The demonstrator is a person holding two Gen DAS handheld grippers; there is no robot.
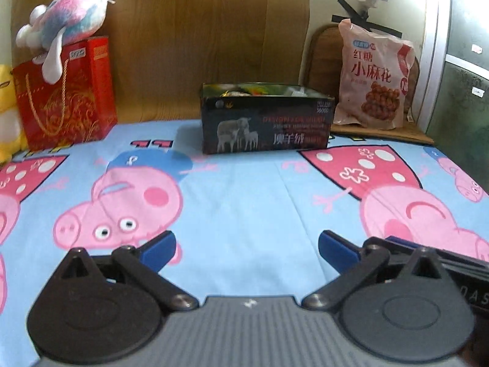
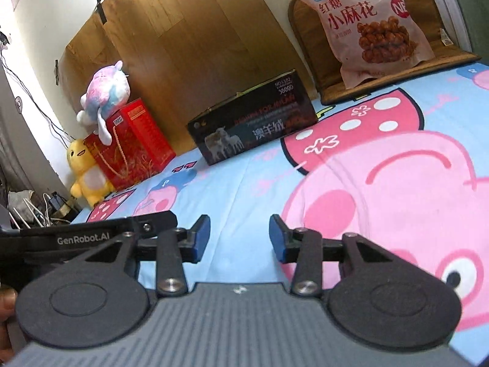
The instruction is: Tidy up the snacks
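A dark open box point(image 1: 266, 119) with sheep on its side stands at the back of the bed, with wrapped snacks just showing inside; it also shows in the right wrist view point(image 2: 253, 125). A pink bag of twisted snacks point(image 1: 374, 75) leans upright at the back right, also in the right wrist view point(image 2: 373, 21). My left gripper point(image 1: 247, 249) is open and empty, low over the cartoon sheet, well short of the box. My right gripper point(image 2: 240, 237) is open and empty over the sheet.
A red gift bag point(image 1: 65, 94) with a pastel plush toy point(image 1: 65, 18) on top stands at the back left, beside a yellow plush point(image 2: 84, 171). A brown cushion point(image 2: 394, 70) lies under the snack bag. A wooden headboard point(image 1: 198, 30) backs the bed. The left gripper's body point(image 2: 82, 238) sits beside my right one.
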